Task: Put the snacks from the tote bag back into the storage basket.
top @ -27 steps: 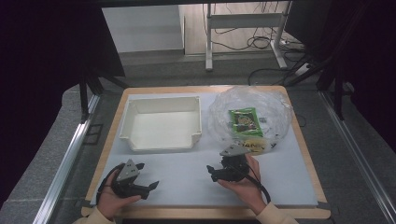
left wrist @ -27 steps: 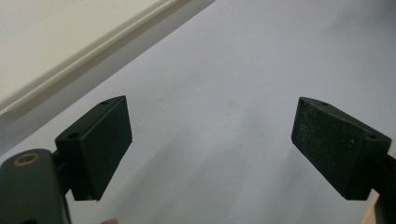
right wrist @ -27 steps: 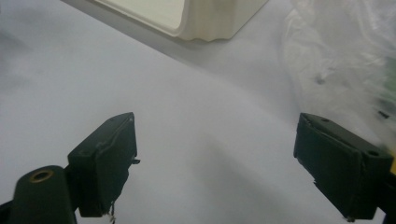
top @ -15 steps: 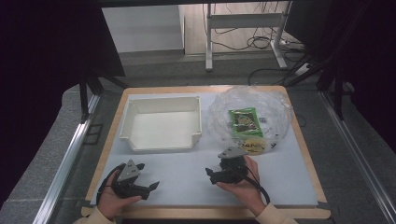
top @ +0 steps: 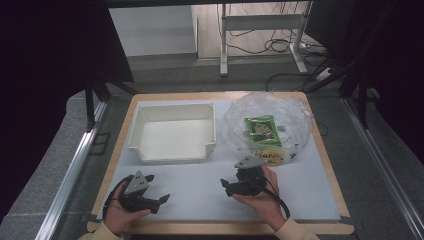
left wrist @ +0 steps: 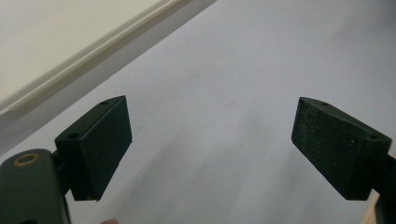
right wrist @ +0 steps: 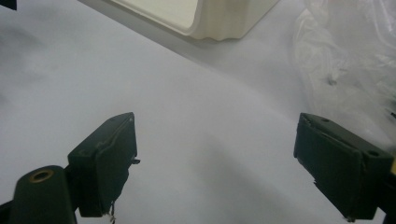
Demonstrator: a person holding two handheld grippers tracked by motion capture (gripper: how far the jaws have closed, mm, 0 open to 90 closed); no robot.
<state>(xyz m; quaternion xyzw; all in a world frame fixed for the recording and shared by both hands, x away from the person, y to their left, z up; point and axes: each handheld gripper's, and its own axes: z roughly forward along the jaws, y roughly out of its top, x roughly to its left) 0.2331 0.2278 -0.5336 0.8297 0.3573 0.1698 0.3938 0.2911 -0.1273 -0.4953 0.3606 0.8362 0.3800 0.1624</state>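
A cream plastic tray (top: pixel 175 131) sits at the back left of the white mat, with nothing in it. Right of it lies a crumpled clear plastic bag (top: pixel 270 122) holding a green packet (top: pixel 262 130) and a yellow packet (top: pixel 272 157). My left gripper (top: pixel 161 201) rests low at the front left, open, jaws wide with nothing between them (left wrist: pixel 210 154). My right gripper (top: pixel 226 186) is held at the front centre, just in front of the bag, also open and holding nothing (right wrist: pixel 215 163). The tray corner (right wrist: pixel 210 18) and the bag's edge (right wrist: pixel 345 60) lie ahead of it.
The white mat (top: pixel 200 185) lies on a wood-edged table (top: pixel 220 227). Metal rails (top: pixel 70 175) run along both sides. A table frame and cables (top: pixel 270 40) stand on the floor beyond the far edge.
The right gripper has shifted slightly left and toward the front. The left gripper has stayed where it was.
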